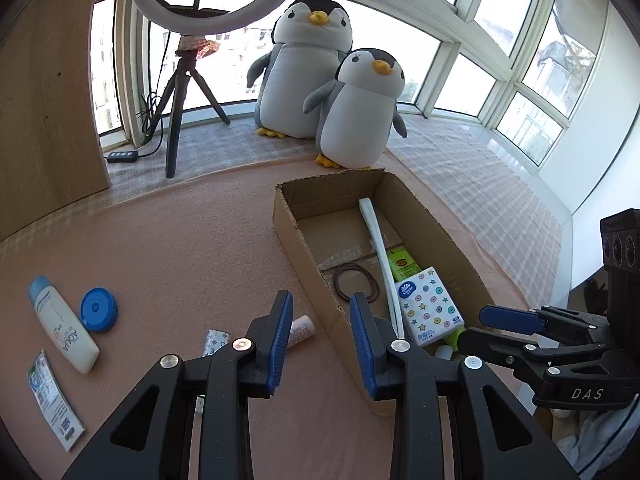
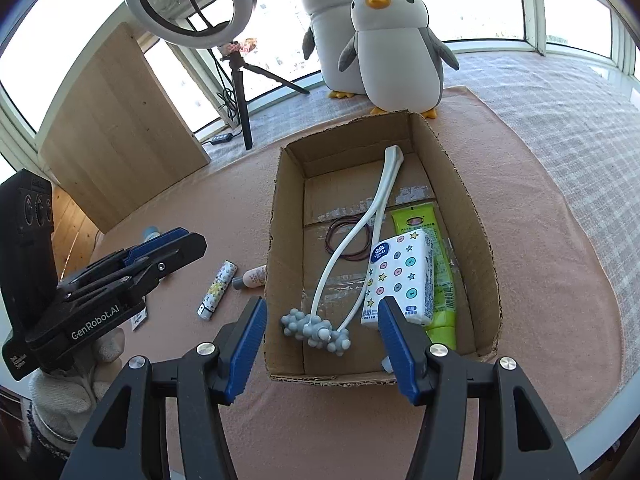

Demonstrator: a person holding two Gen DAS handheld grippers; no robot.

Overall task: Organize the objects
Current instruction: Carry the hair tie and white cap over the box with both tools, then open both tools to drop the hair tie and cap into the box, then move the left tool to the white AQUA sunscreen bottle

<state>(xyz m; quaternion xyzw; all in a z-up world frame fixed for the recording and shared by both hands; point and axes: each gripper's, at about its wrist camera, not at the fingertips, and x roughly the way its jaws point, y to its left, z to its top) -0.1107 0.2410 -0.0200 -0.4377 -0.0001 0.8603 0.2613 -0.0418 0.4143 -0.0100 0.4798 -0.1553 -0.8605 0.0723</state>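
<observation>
On a pink mat by the bay window, an open brown cardboard box (image 2: pixel 472 216) holds one tissue pack (image 2: pixel 400 280), one green tube (image 2: pixel 434 248), one white massager (image 2: pixel 360 236) and dark hair ties (image 2: pixel 347 240). Both the left gripper (image 1: pixel 320 320) and right gripper (image 2: pixel 322 320) are spread and empty. Two plush penguins (image 2: pixel 396 40) sit behind.

The box (image 2: pixel 472 216) is made of matt brown corrugated cardboard with rough-cut rims. The table is covered with a soft pink cloth (image 2: pixel 560 280) of napped, matt finish. Glossy plastic wrapping is seen on the tissue pack (image 2: pixel 400 280), and smooth white plastic on the massager handle (image 2: pixel 384 192).
</observation>
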